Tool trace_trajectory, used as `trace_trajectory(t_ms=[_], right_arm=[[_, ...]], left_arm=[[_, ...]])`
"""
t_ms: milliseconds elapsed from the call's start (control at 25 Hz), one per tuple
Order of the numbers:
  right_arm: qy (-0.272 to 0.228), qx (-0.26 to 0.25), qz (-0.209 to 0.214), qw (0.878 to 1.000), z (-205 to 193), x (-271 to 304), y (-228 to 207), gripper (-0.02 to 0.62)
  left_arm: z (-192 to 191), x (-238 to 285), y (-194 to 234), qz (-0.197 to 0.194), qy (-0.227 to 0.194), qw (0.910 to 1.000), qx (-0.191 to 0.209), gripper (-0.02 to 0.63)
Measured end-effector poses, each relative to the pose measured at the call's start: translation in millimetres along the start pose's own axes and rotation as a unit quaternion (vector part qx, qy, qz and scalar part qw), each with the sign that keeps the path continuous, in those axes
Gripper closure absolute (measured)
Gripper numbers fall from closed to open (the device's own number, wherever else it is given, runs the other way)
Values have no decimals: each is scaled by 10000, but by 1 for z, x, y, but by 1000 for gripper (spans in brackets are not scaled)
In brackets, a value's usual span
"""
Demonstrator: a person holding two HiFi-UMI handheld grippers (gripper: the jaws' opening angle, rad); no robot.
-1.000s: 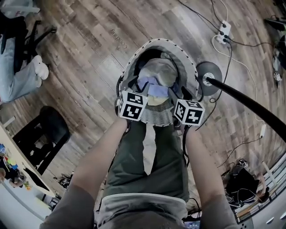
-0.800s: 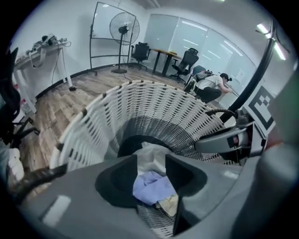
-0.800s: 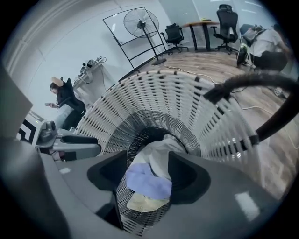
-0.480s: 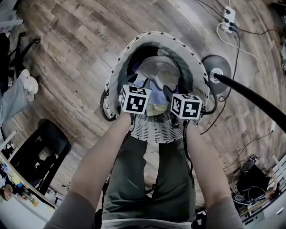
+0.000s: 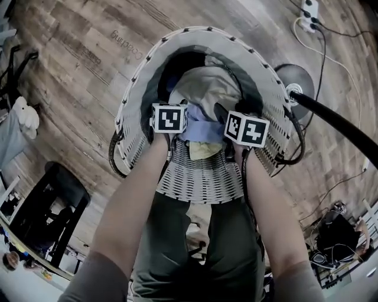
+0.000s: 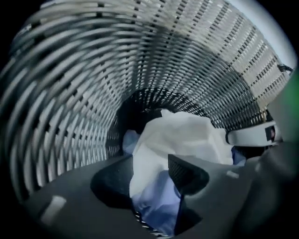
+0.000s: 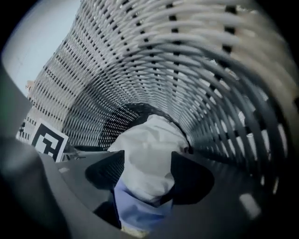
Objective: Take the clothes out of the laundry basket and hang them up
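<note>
A white woven laundry basket stands on the wood floor in front of the person's legs. A crumpled white-grey garment lies on top inside it, over a light blue one and a yellowish piece. Both grippers point down into the basket's mouth, side by side, and their marker cubes hide the jaws in the head view. My left gripper is open above the white garment and blue cloth. My right gripper has just been opening. White cloth shows between its jaws, unpressed.
A black round stand base with a slanting pole sits right of the basket. Cables and a power strip lie at the top right. A black chair is at the lower left. Another person's shoe is at the left edge.
Both grippers have sunk from above the basket's near rim down into its mouth. The basket now looks larger and closer in the head view.
</note>
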State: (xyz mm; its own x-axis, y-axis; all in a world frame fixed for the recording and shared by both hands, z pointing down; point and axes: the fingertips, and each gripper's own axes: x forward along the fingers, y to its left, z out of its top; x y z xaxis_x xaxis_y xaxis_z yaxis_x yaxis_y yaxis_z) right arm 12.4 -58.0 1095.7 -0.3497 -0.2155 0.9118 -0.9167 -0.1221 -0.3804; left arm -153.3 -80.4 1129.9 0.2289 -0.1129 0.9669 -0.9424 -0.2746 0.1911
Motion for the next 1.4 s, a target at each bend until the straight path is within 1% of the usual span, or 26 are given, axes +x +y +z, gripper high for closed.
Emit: trace_trajectory(t_ms=[40,120,160,200,280,320,360,440,520,600,760,880,960,1080,1200,1320,1400], right_arm=[[101,2,-9,9999,-5,6,0,253],[280,73,-19,9996,-14,16,-2,268],[343,93,-28,9994,-16,18,-5,303],[367,117,-38,9993,-18,19,-8,343],[269,253,-20,9993,-15,17,-13,475],[189,329,25,9993,-12,15,-14,523],[116,360,73,9993,-9,12,-12,548],[-21,253,94,9996,-3,4,-7,552],[-160,120,42,9998,2,-9,-3,552],[-261,154,22,9995,4,-26,2,554],[-368,163,17,9992,7,-68,11,554],[-508,221,51,9985,16,-101,15,554],[-574,143,42,9982,22,-124,21,554],[-640,-146,141,9977,27,-158,39,555],[-656,-590,250,9958,30,-193,60,555],[-779,-968,363,9916,34,-226,78,555],[-937,-1090,482,9884,39,-249,89,555]], left_arm=[[-6,7,0,-7,119,9999,-84,382],[-17,19,0,-6,339,9992,-226,382],[-21,23,-1,1,402,9988,-264,393],[-24,25,-1,17,426,9987,-265,442],[-26,23,-1,63,402,9989,-239,554],[-25,21,-1,78,353,9991,-241,583],[-24,17,-1,88,295,9992,-262,586],[-21,8,-1,114,195,9992,-315,588],[-16,-4,-3,144,74,9995,-258,588],[-12,-20,-6,162,-19,9997,-173,588],[-3,-60,-19,125,-147,9997,-171,589],[8,-93,-30,98,-330,9994,-16,589],[15,-117,-37,76,-455,9989,73,589],[30,-158,-45,44,-668,9977,112,591],[42,-200,-48,44,-848,9963,138,591],[58,-240,-54,79,-1198,9916,477,591],[64,-266,-60,58,-1342,9892,589,591]])
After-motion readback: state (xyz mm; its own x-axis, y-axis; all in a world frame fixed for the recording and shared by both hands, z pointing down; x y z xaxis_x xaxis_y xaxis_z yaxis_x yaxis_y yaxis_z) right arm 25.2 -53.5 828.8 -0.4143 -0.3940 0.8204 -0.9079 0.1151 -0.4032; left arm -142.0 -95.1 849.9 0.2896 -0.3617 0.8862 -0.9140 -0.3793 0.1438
